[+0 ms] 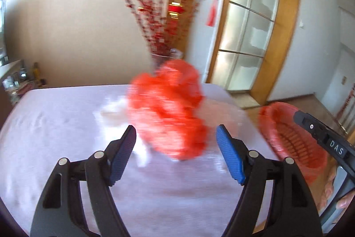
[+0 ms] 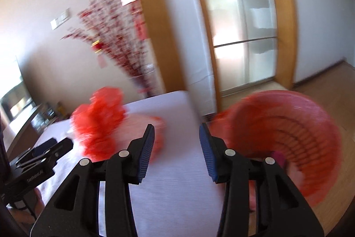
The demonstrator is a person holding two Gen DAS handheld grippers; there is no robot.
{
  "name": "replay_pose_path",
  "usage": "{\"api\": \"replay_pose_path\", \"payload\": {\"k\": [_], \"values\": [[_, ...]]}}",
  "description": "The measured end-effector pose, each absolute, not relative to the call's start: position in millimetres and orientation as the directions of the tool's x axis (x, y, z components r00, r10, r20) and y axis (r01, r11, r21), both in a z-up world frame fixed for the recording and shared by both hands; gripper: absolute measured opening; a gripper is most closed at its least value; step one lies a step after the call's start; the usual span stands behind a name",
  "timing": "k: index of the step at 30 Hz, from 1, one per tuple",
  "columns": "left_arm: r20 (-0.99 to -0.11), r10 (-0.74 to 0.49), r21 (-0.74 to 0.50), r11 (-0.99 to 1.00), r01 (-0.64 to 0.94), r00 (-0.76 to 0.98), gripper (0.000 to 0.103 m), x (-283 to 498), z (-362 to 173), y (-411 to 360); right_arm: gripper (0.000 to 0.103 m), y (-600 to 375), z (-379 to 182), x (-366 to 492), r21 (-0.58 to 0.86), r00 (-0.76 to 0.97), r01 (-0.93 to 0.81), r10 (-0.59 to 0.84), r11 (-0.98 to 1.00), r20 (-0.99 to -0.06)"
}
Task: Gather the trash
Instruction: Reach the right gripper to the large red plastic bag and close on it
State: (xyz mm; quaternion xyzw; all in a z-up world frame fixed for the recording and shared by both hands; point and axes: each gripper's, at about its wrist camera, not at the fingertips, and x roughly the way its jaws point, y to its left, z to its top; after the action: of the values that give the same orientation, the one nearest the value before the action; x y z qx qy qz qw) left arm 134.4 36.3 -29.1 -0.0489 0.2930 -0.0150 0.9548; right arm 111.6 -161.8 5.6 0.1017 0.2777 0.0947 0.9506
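On the desk [image 1: 55,126], a crumpled red plastic bag [image 1: 168,112] lies beyond both parted, empty hand-held grippers, left [image 1: 176,153] and right [image 2: 176,153]; beside the desk's edge stands a red basket [image 2: 286,139].

Both wrist views look down, close — sharing table [image 1: 66,117] (and bag [image 1: 168,112]).

The crumpled plastic bag [image 1: 168,110] lies on the table [image 1: 66,117]. The basket [image 1: 290,139] stands beyond the table's right edge. The branch vase [image 1: 164,59] stands behind the table.
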Motion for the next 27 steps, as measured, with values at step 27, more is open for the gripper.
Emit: {"api": "replay_pose_path", "payload": {"k": [27], "values": [[-0.588,0.075,-0.176,0.960,-0.218,0.805,0.073,115.3,-37.1,157.7,0.009,-5.1,-29.0,161.3,0.132,0.618,-0.421,0.390,0.898,-0.683]]}}
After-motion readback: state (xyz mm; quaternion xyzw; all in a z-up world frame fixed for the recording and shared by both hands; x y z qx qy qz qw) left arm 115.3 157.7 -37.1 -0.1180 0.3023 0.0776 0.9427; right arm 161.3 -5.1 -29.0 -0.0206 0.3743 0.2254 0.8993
